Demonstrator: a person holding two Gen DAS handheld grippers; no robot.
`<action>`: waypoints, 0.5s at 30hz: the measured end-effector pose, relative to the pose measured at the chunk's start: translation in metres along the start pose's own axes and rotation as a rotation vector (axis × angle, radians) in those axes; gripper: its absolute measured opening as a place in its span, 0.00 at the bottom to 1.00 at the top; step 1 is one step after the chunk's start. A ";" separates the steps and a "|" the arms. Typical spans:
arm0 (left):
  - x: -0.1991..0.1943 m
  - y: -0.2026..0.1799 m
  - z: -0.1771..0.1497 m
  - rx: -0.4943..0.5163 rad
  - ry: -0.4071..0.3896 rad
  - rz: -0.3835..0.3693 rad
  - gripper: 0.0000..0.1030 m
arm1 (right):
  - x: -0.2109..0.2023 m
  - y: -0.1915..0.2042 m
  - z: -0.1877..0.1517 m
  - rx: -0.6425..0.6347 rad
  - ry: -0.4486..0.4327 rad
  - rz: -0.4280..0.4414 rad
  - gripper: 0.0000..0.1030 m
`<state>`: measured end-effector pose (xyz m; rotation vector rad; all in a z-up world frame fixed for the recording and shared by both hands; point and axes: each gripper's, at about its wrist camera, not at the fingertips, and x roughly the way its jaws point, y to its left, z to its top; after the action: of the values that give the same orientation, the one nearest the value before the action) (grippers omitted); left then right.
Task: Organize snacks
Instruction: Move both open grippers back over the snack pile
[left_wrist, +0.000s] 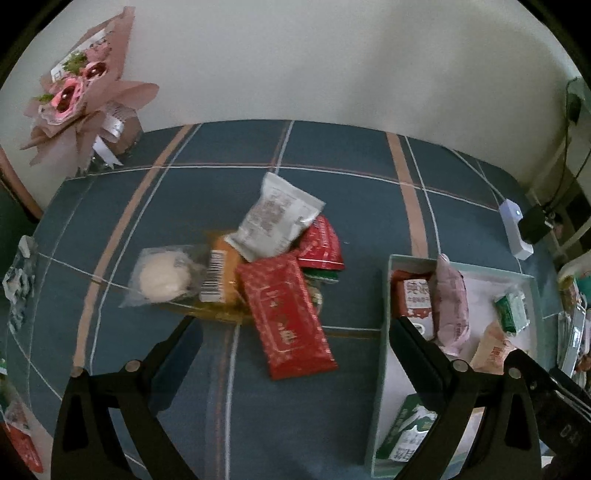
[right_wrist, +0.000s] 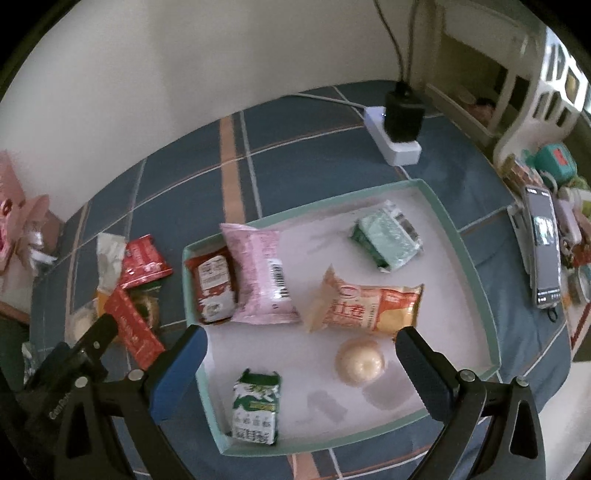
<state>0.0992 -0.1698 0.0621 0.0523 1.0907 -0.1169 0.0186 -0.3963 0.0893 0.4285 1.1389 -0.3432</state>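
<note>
Both grippers hang wide open and hold nothing: the left gripper (left_wrist: 291, 325) faces the loose pile on the tablecloth (left_wrist: 258, 424), and the right gripper (right_wrist: 301, 345) hovers over the near half of the tray (right_wrist: 476, 273), its fingers straddling a round bun (right_wrist: 360, 362) without touching it. The split looks deliberate, one tool at the source and one at the destination. In the pile, toward the middle of the table, a long red pack (left_wrist: 286, 317) lies on top and nearest the left fingers, overlapping a barcoded orange pack (left_wrist: 221, 277); a grey pouch (left_wrist: 275, 221) leans across a smaller red pack (left_wrist: 321, 243), and a clear-wrapped white bun (left_wrist: 162, 278) sits at the pile's left edge. Being uppermost and closest, the long red pack is probably the easiest next pick. Inside the tray, a dark red carton (right_wrist: 212, 288) and a pink bag (right_wrist: 260, 273) are pushed side by side against the left wall, a green packet (right_wrist: 386, 238) lies near the far right corner, an orange bag (right_wrist: 365, 308) crosses the centre, and a green milk carton (right_wrist: 255, 406) lies at the near left corner. Bare tray floor remains at the near right, which suggests sorting is about halfway. A power strip (right_wrist: 400, 149) sits beyond the tray's far edge, well apart.
</note>
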 end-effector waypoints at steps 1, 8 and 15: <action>-0.001 0.006 0.000 -0.011 0.000 -0.001 0.98 | -0.001 0.003 0.000 -0.007 -0.002 0.005 1.00; -0.005 0.036 0.000 -0.066 -0.010 0.018 0.98 | -0.008 0.034 -0.006 -0.076 -0.015 0.022 1.00; -0.003 0.066 0.001 -0.118 -0.006 0.040 0.98 | -0.006 0.059 -0.011 -0.105 -0.010 0.038 1.00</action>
<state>0.1064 -0.1046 0.0645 -0.0325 1.0882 -0.0166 0.0352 -0.3396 0.1001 0.3554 1.1324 -0.2503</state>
